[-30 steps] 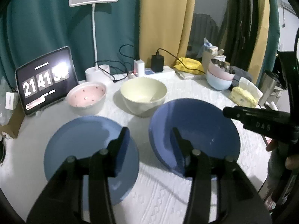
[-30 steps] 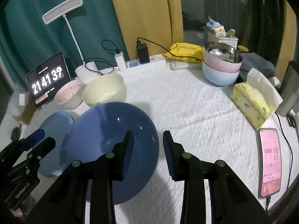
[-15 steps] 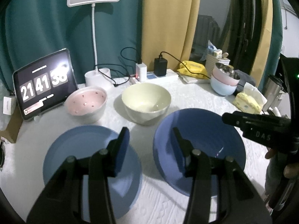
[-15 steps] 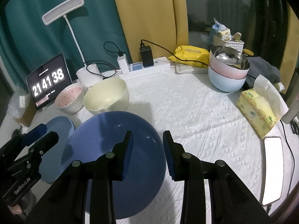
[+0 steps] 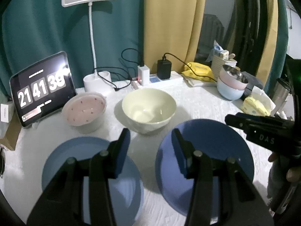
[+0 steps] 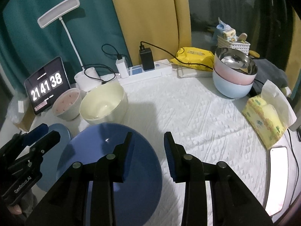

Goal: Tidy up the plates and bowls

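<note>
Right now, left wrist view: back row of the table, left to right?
Tablet clock → lamp base → white charger → black charger → yellow packet → stacked bowls → tissue pack.

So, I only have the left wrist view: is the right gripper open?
Observer: Yes. The right gripper is open and empty, one finger over the dark plate, the other over bare cloth.
Operator: Anything right of the tissues?
Observer: A phone, screen lit, lies near the table edge just past the tissues.
Operator: What's in the stack's top bowl?
Observer: The steel bowl holds what looks like a spoon.
</note>
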`<move>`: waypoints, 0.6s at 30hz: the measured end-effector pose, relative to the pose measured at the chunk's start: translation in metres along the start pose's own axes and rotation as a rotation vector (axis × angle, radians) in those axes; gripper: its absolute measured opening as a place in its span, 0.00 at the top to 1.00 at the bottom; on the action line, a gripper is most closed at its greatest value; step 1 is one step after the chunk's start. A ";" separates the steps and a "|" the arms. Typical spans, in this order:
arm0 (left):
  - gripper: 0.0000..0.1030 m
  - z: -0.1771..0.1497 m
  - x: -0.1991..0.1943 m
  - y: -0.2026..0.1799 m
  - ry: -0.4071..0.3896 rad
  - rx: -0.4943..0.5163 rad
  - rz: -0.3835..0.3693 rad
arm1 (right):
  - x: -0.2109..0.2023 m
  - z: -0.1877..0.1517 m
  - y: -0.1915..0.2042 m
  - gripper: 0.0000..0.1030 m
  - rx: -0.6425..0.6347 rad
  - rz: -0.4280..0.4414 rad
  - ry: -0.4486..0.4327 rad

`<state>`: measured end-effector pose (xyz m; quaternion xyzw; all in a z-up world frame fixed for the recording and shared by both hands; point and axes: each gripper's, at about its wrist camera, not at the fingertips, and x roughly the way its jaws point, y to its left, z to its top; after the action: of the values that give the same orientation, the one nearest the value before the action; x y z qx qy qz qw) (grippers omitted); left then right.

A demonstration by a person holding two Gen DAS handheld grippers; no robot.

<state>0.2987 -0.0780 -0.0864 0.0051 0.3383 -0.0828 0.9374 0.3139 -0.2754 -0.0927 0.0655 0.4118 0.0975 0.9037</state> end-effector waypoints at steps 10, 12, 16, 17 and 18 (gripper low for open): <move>0.54 0.018 0.021 -0.004 0.002 -0.002 0.002 | 0.017 0.016 -0.002 0.67 -0.012 0.014 0.003; 0.54 0.020 0.025 -0.005 0.004 -0.003 0.002 | 0.021 0.018 -0.003 0.67 -0.013 0.015 0.006; 0.54 0.024 0.034 -0.005 0.011 -0.008 0.005 | 0.029 0.025 -0.004 0.67 -0.019 0.017 0.009; 0.54 0.024 0.036 -0.004 0.012 -0.010 0.006 | 0.031 0.027 -0.004 0.67 -0.021 0.019 0.010; 0.54 0.025 0.039 -0.004 0.014 -0.013 0.007 | 0.034 0.029 -0.003 0.67 -0.023 0.019 0.011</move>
<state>0.3433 -0.0890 -0.0917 0.0007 0.3452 -0.0770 0.9354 0.3579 -0.2720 -0.0990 0.0587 0.4149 0.1113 0.9011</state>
